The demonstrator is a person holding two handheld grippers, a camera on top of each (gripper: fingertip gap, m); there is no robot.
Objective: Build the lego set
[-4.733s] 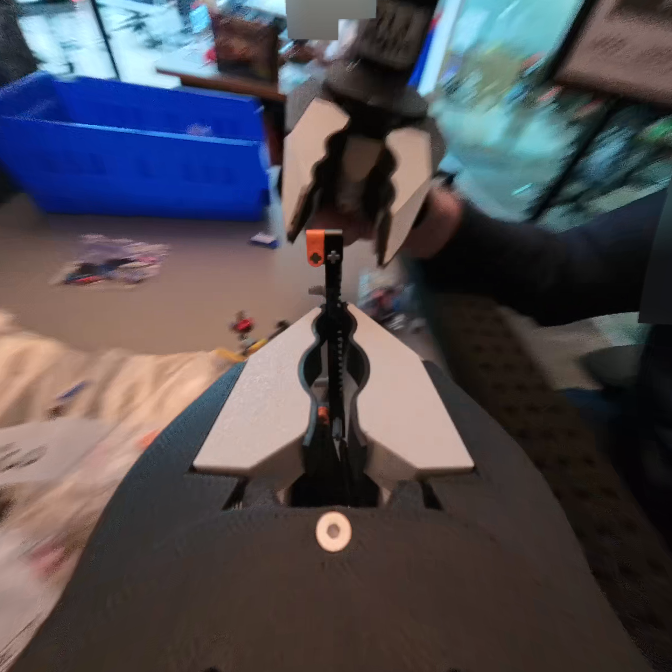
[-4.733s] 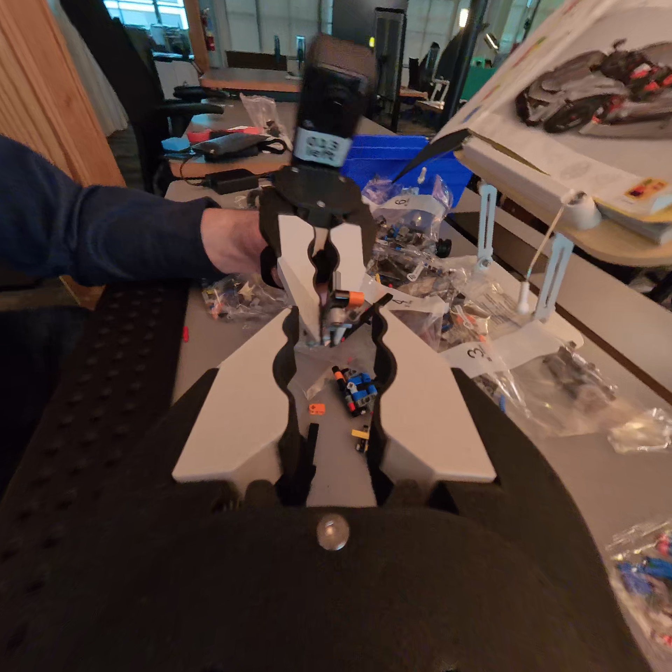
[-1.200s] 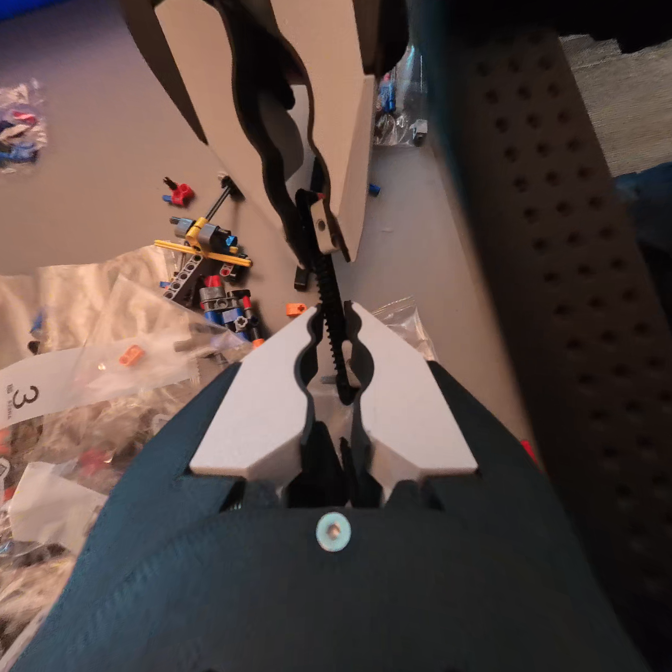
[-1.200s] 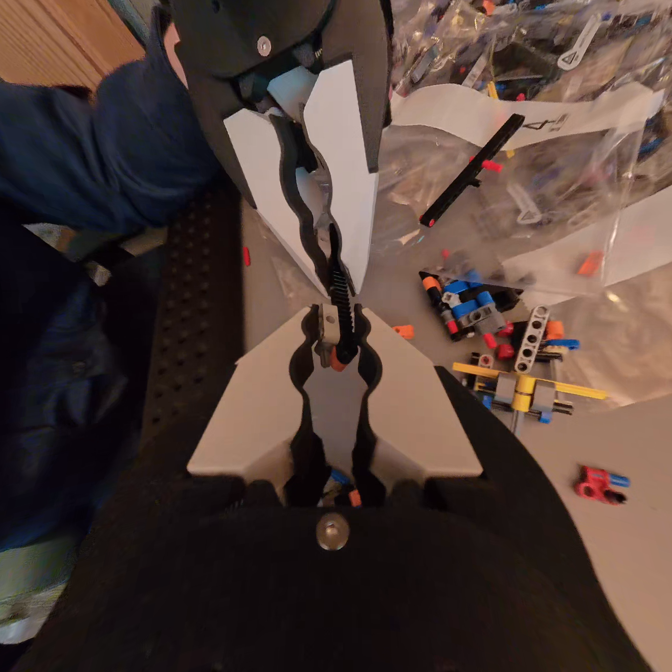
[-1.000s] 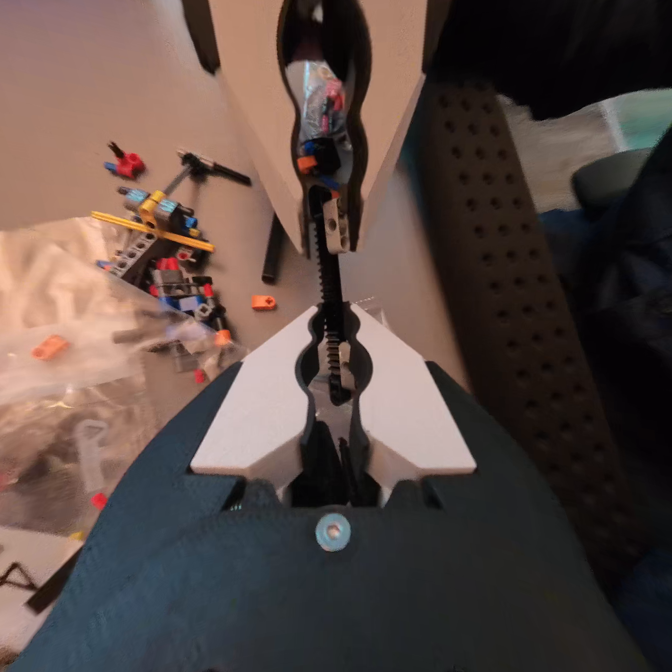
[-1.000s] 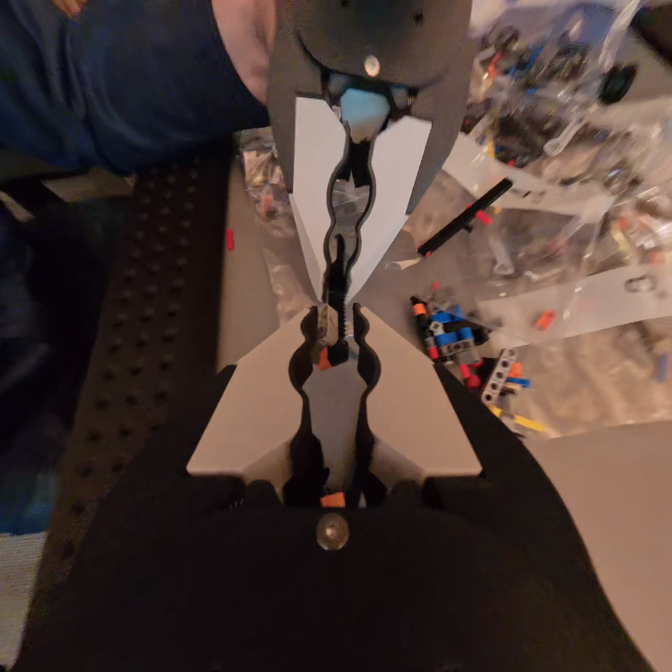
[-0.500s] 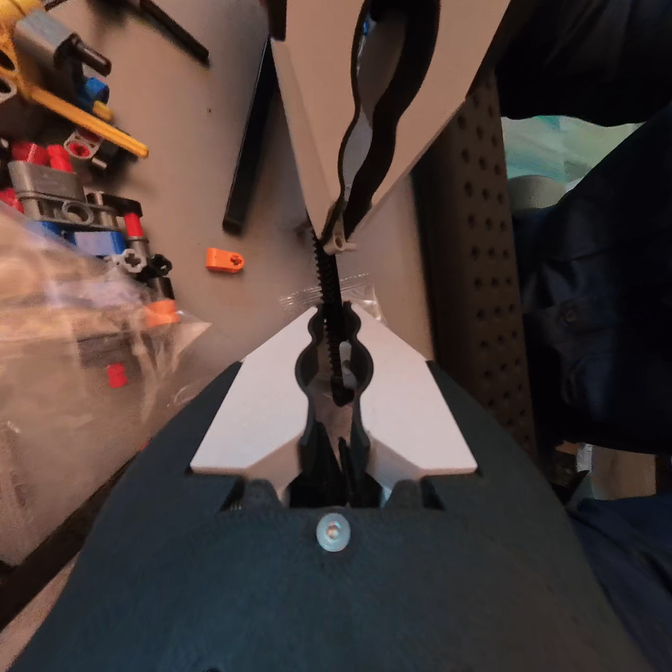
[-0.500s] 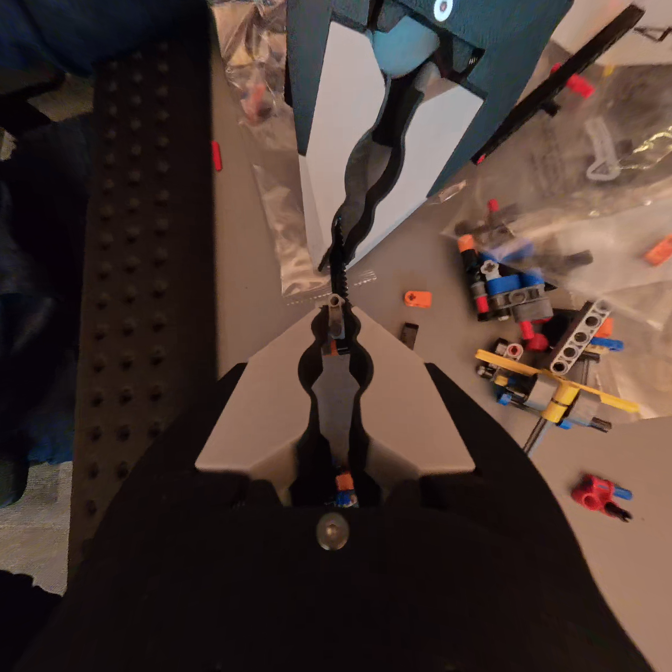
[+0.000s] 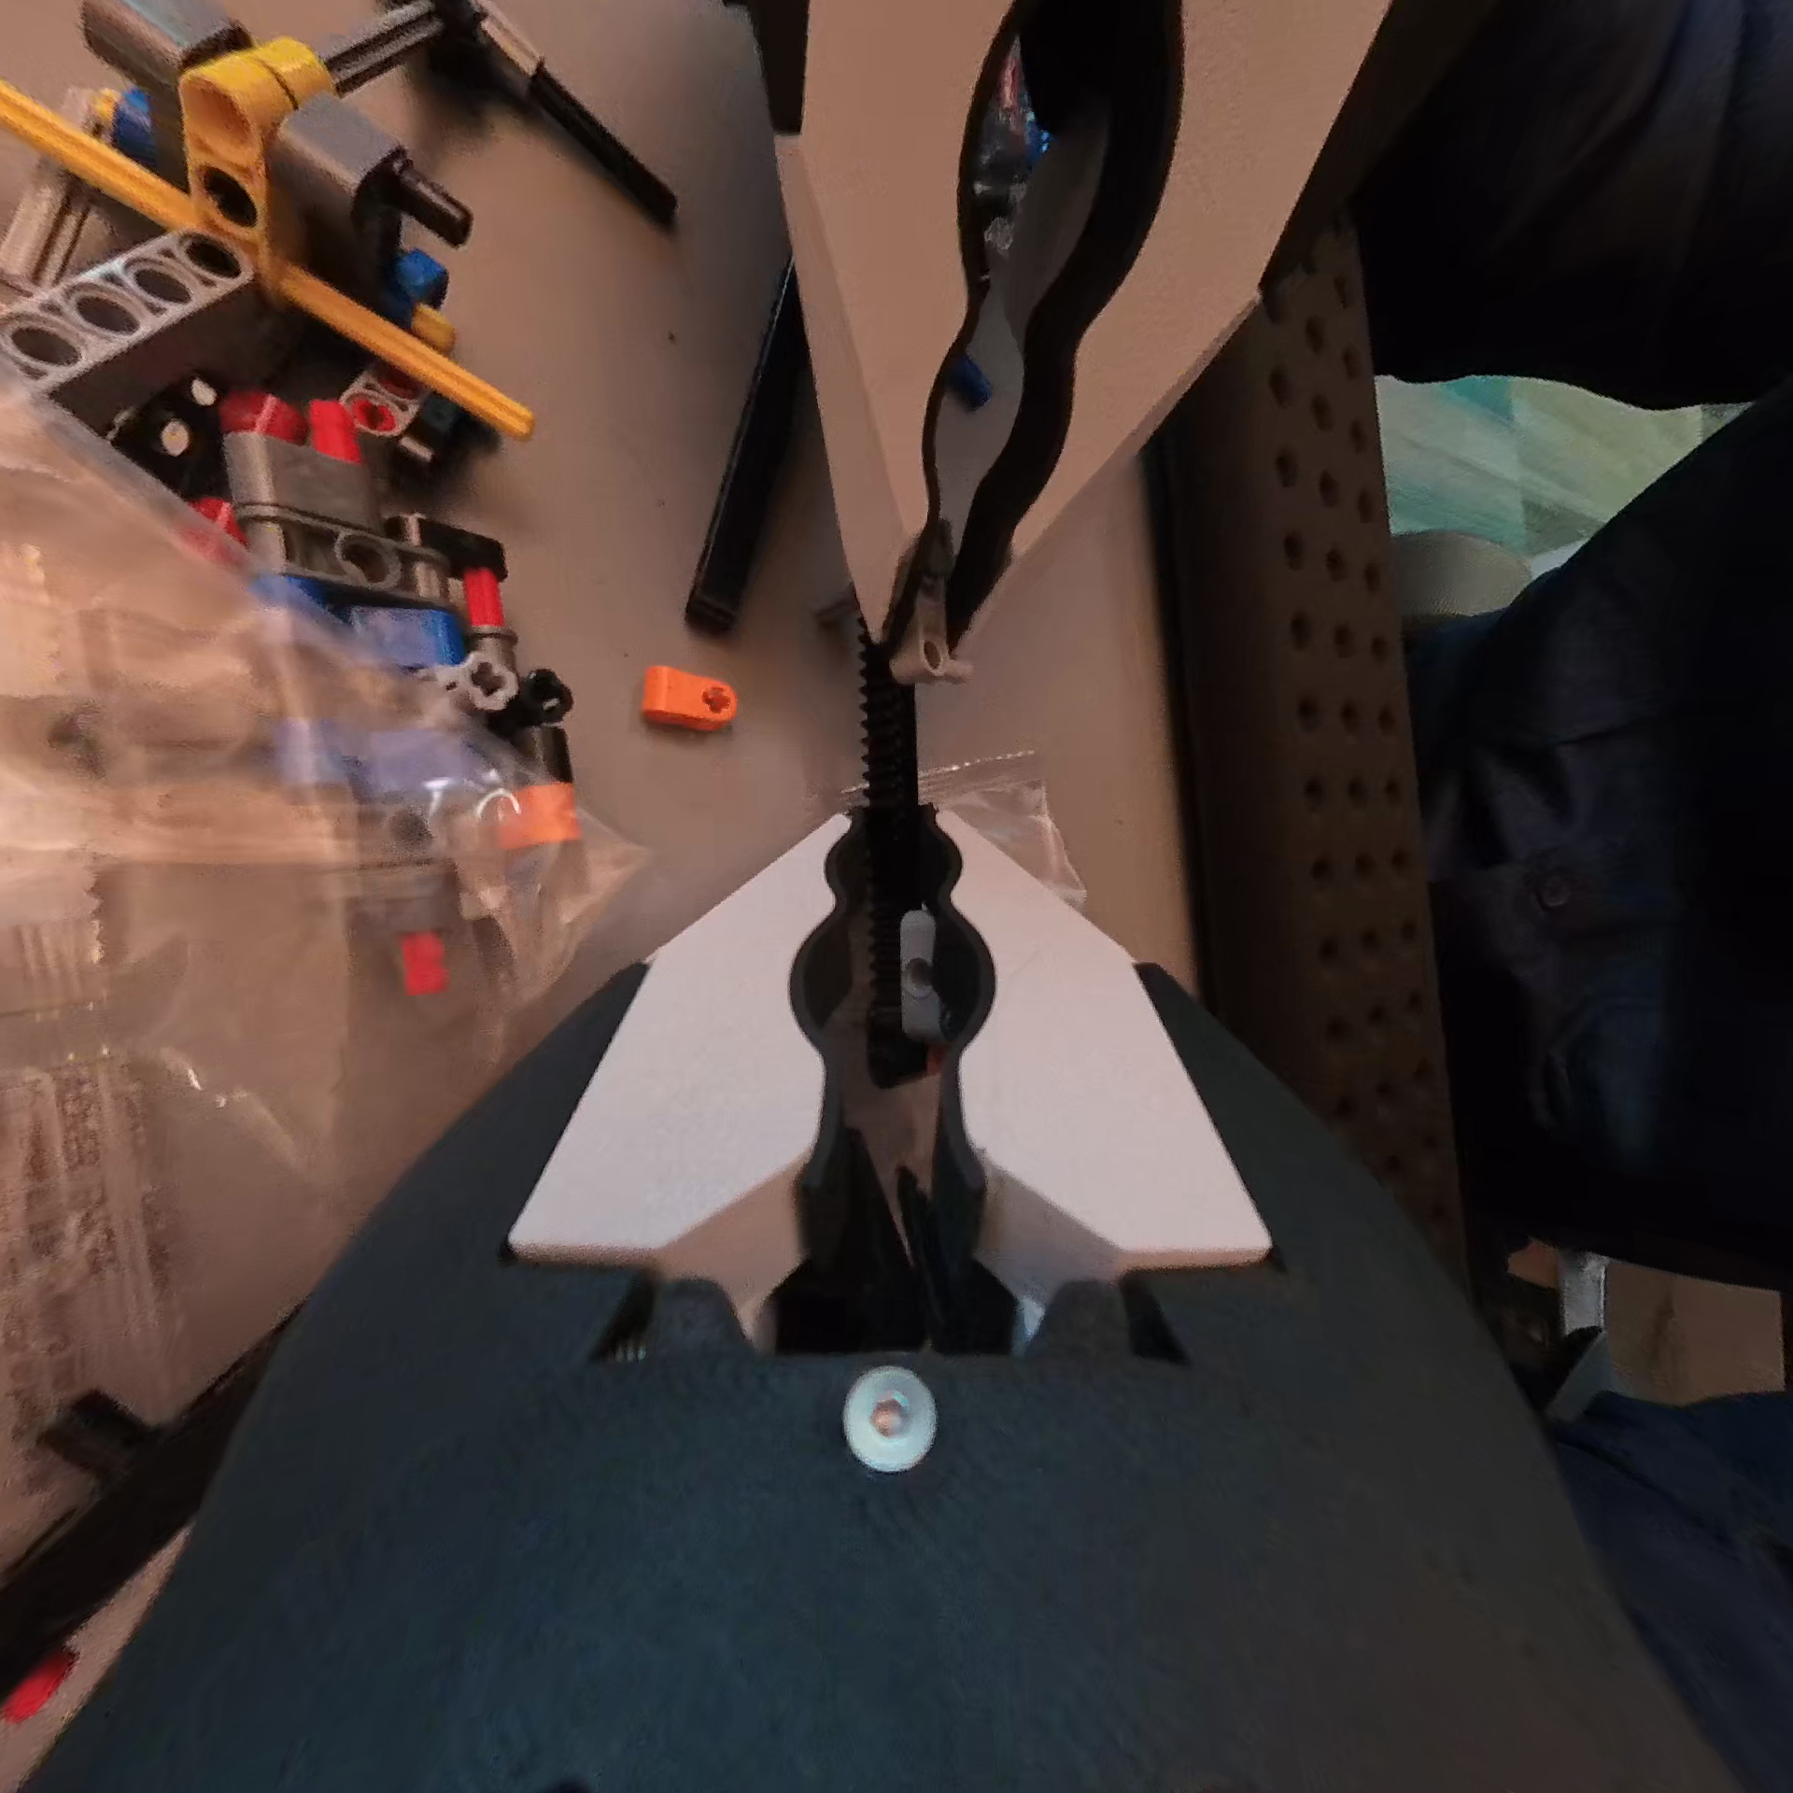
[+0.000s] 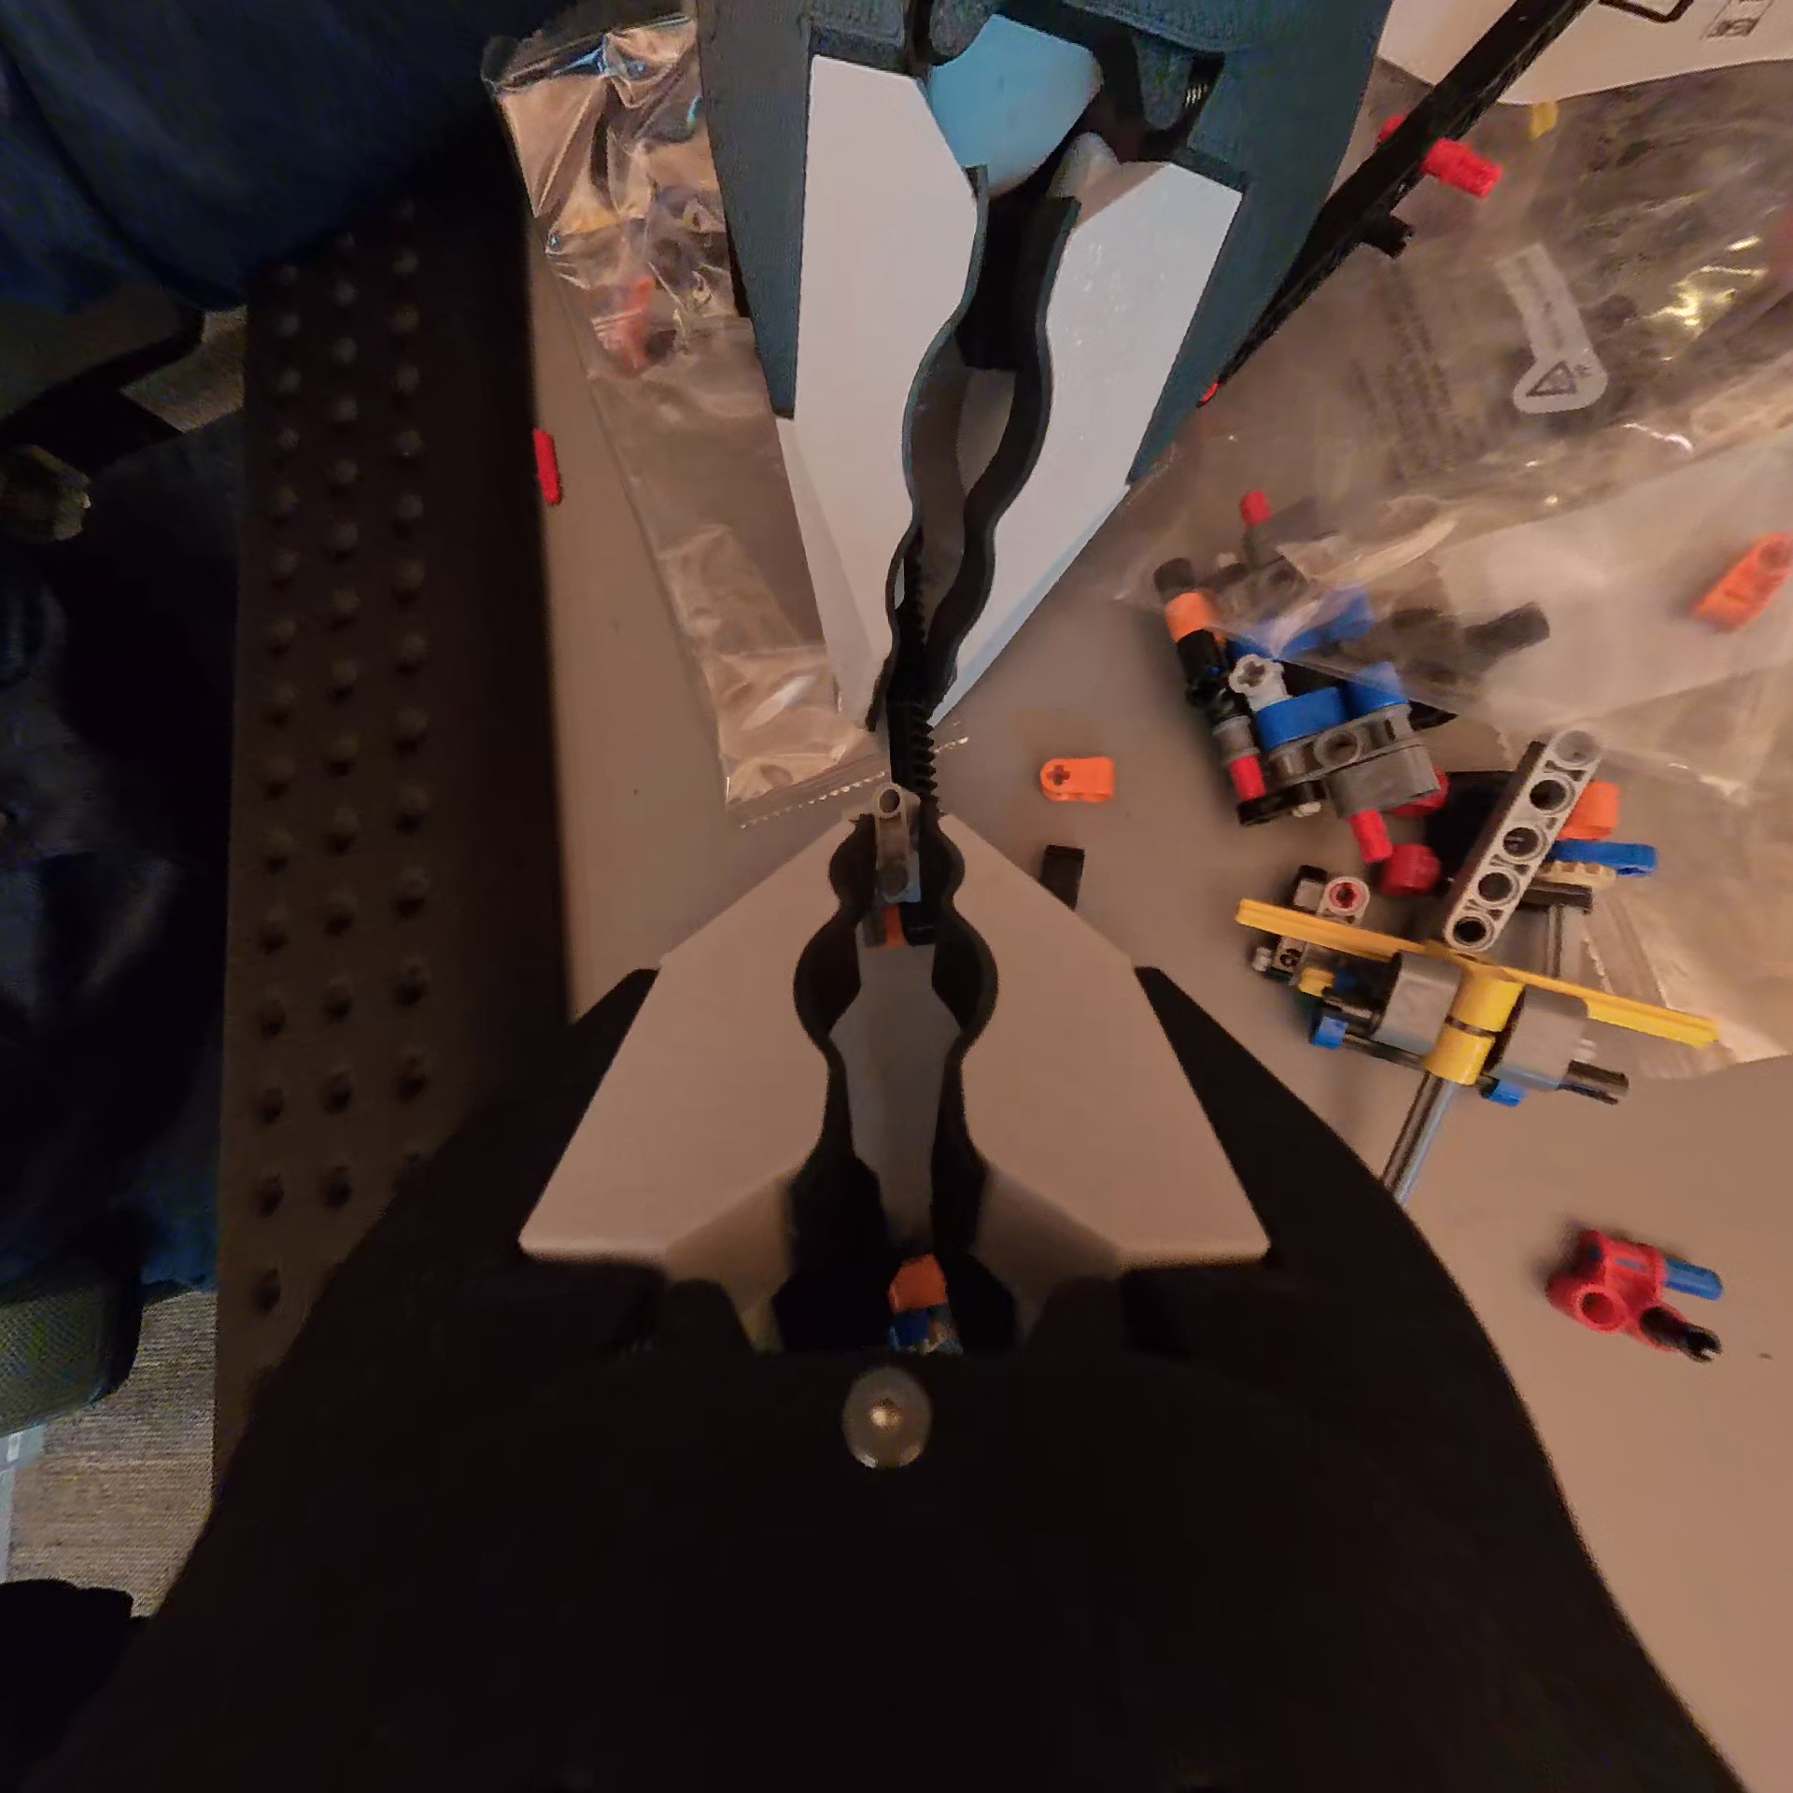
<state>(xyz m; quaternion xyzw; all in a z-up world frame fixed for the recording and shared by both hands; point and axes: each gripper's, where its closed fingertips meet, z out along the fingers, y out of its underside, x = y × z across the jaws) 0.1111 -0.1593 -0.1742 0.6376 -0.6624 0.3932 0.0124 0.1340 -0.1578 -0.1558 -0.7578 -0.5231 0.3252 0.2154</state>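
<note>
- Left tongs (image 9: pixel 888 844) clamp the near end of a black rack (image 9: pixel 885 737).
- Right tongs (image 10: pixel 897 844) pinch its grey connector (image 10: pixel 893 844), held above the counter (image 10: pixel 1601 1455).
- Rack looks light, stiff, toothed; grip the flat sides.

A grey table (image 10: pixel 1601 1514) under dim, warm light — a dark perforated strip (image 10: pixel 369 679) along its edge at nine o'clock, perhaps carpet (image 10: pixel 87 1484) below.

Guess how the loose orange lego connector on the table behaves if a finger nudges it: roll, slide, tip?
The orange connector lies flat and low on the smooth table, so it likely slides, not tips. One rounded end may make it pivot. It looks small and light, so it probably skitters easily.
</note>
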